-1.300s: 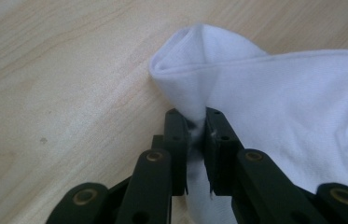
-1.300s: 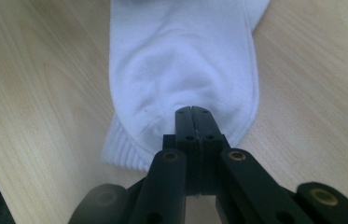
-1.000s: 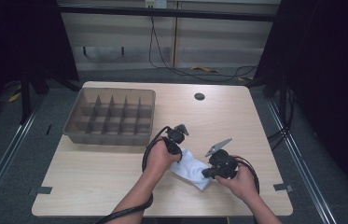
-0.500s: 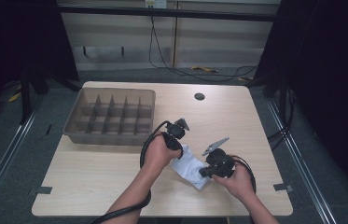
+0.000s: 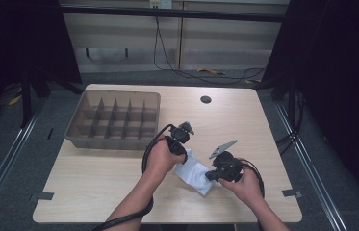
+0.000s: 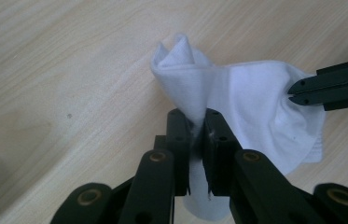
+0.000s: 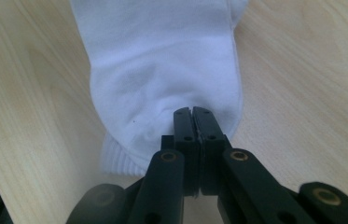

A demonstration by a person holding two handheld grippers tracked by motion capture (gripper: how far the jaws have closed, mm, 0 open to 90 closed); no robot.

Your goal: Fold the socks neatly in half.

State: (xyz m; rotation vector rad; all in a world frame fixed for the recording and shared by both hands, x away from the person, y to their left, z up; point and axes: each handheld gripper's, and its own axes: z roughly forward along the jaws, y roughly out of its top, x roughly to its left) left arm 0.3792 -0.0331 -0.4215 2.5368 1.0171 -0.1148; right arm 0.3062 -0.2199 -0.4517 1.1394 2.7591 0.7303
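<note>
**Sock pinched at both ends, soft and floppy**

Sock (image 6: pixel 255 107), white, short ankle type w/ ribbed cuff, lies on the wooden table (image 5: pixel 100 187) between the two grippers. Left gripper (image 6: pixel 198 116) has its jaws nearly together on a bunched fold of fabric, which stands up in a peak just beyond the tips; more cloth hangs down between the jaws. Right gripper (image 7: pixel 192 114) has its jaws pressed tight together on a thin bit of fabric near the cuff, w/ the rest of the sock spreading away ahead of the tips. From above, the sock (image 5: pixel 194 171) sits between both hands, left gripper (image 5: pixel 183 153) at one end, right gripper (image 5: pixel 211 176) at the other.

Handling, as a judgement: very light, limp, no stiffness, so it'll sag and fold wherever it isn't held. Not fragile, not slippery; knit gives decent bite. Best hold is a pinch on an edge or a gathered fold, as now. Thin single layers could slip out under tension.

Divided tray (image 5: pixel 114 120) sits well beyond the left gripper's tips.
</note>
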